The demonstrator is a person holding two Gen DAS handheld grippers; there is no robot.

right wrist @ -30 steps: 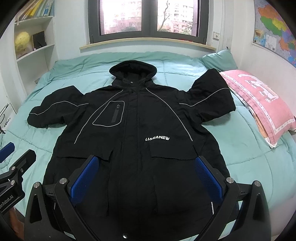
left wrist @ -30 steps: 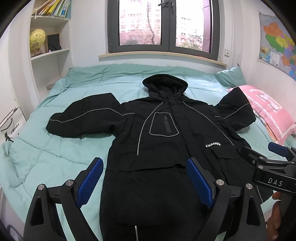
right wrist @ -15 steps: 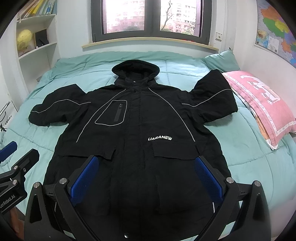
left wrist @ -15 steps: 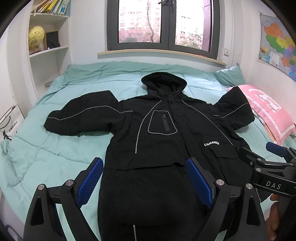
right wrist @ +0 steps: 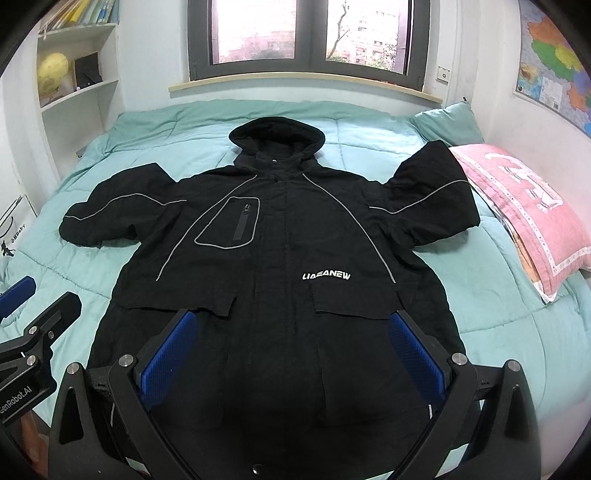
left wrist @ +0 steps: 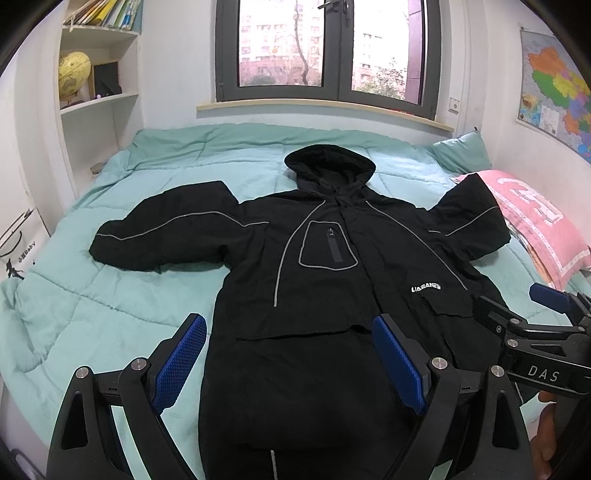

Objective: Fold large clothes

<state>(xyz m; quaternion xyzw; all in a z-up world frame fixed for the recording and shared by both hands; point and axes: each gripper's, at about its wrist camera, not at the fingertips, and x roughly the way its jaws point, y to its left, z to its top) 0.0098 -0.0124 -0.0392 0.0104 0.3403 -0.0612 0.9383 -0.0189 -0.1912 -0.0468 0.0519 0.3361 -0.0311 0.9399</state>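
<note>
With the black hooded padded jacket (right wrist: 280,266) spread face-up mid-bed on the teal quilted bed (left wrist: 110,325), hem toward the foot edge, both the left gripper (left wrist: 288,358) and right gripper (right wrist: 291,354) hover wide open and empty, so each should pinch a sleeve cuff squarely and fold it inward.

A hooded jacket (right wrist: 280,266) lies flat and face up in the middle of a bed (right wrist: 498,332), its hood toward the window (right wrist: 306,33) on the far wall and its sleeves spread to either side. A pillow (right wrist: 524,214) lies at the bed's right edge, just beside the right-hand sleeve, with a wall map (right wrist: 554,70) above it, and shelves (right wrist: 81,92) holding a globe (right wrist: 51,74) stand to the left. Two grippers hover side by side over the jacket's near hem, the left gripper (left wrist: 291,360) to the left of the right gripper (right wrist: 293,356), each with fingers spread wide and holding nothing.
</note>
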